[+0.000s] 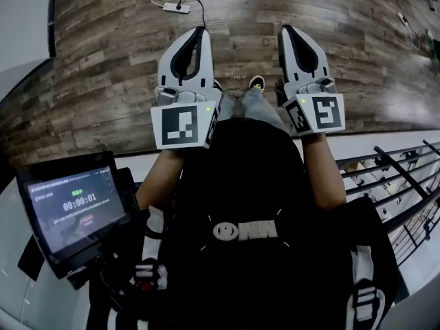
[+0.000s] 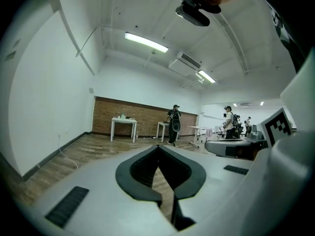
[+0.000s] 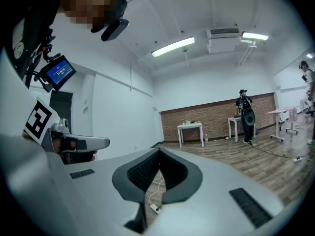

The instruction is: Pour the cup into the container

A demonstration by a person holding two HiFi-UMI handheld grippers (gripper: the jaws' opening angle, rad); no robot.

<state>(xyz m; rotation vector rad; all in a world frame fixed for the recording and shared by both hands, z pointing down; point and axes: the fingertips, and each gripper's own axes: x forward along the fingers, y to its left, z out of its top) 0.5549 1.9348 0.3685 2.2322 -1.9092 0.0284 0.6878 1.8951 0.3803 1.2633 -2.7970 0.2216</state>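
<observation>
Above wood floor point(image 1: 103, 60): two grippers, left gripper point(image 1: 199, 30), right gripper point(image 1: 286, 29), jaws clenched, empty; one power strip point(image 1: 172, 7).

open lab room: white tables point(image 2: 123, 120), brick wall point(image 2: 142, 112), plank floor point(image 1: 103, 67)

A white power strip point(image 1: 172, 7) lies on the wood floor point(image 1: 103, 81).

Ceiling strip lights point(image 2: 145, 42) give bright, even illumination in both gripper views. Fisheye distortion bends walls point(image 2: 44, 92), with dark vignetting at the corners. The head view is dimmer; the screen point(image 1: 74, 208) glows.
</observation>
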